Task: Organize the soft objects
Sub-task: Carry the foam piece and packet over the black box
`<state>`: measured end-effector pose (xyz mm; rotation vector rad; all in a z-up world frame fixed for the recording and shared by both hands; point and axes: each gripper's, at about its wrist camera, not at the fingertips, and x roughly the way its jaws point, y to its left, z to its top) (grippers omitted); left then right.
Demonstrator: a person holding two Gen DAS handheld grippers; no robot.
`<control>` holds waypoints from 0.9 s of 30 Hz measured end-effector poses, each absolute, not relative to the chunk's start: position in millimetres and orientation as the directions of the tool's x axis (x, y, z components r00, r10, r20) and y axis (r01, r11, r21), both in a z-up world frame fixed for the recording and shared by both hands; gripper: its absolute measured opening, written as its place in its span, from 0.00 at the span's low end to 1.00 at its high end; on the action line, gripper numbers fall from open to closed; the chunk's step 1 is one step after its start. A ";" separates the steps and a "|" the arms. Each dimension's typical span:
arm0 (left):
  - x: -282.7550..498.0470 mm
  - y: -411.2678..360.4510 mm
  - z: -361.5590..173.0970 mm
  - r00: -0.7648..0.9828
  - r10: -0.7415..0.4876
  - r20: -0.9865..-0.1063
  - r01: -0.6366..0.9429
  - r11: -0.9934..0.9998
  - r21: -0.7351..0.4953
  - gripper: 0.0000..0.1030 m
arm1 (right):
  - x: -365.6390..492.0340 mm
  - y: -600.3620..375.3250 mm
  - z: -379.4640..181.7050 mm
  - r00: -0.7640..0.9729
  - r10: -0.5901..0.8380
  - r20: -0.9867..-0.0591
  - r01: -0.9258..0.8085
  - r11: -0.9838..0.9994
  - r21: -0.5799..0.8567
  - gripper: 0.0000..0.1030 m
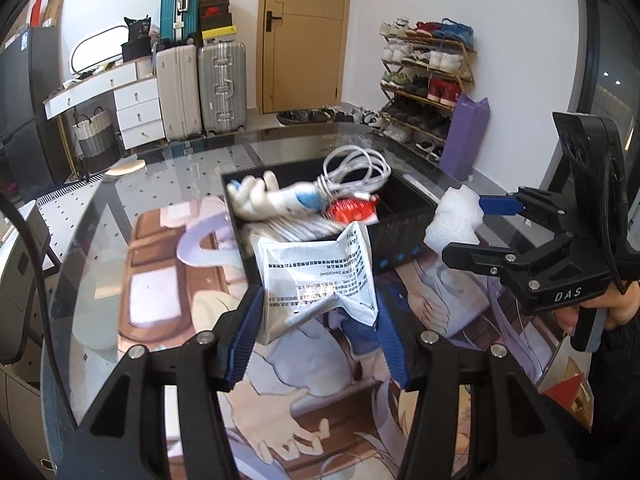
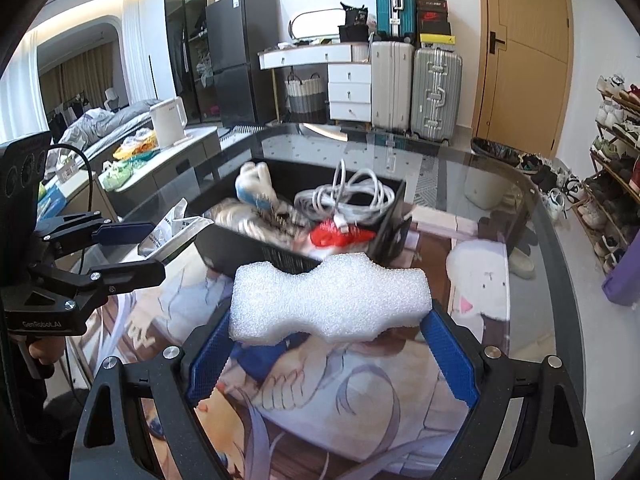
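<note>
Suitcases, a white chest of drawers, a wooden door and a loaded shoe rack [image 1: 428, 80] line the far side of the room, and nearer the cameras a glass tabletop [image 1: 168, 184] lies over a cartoon-printed mat. On that glass stands a black open box [image 2: 256, 250], already filled with a coiled white cable [image 2: 352, 196], a white and blue glove [image 1: 264, 200], a red crumpled packet [image 1: 354, 210] and some striped grey fabric. The left gripper [image 1: 318, 332] is clenched on a crumpled white plastic bag [image 1: 316, 276] printed with black text, its blue ribbed pads pressing the bag's lower corners from both sides; the bag hangs above the mat, just in front of the box's near wall. The right gripper [image 2: 332, 356] grasps a white foam block [image 2: 330, 298] with a wavy outline, its jaws spread wide and a blue pad [image 2: 210, 354] against each end of the block. The foam sits clear of the table, close to the box's front edge. A person's hand [image 1: 618, 304] in a dark sleeve grips the right gripper's handle.
</note>
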<state>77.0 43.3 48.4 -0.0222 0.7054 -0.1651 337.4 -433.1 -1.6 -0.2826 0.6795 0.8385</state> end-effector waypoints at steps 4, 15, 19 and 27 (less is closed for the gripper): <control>84.8 46.7 58.1 0.765 -0.145 -0.627 0.134 0.989 -0.066 0.52 | 341.0 -423.1 8.6 0.480 0.604 -0.636 -0.763 0.645 0.037 0.88; 113.2 54.1 72.0 0.787 -0.126 -0.603 0.123 0.991 -0.047 0.52 | 357.4 -393.4 15.6 0.467 0.613 -0.638 -0.776 0.629 0.036 0.88; 125.8 58.5 70.4 0.785 -0.119 -0.608 0.115 0.992 -0.045 0.52 | 369.2 -387.7 16.0 0.465 0.612 -0.640 -0.773 0.633 0.043 0.88; 141.1 60.2 59.6 0.772 -0.100 -0.627 0.101 0.994 -0.034 0.52 | 382.2 -373.1 11.3 0.479 0.584 -0.656 -0.767 0.642 0.012 0.88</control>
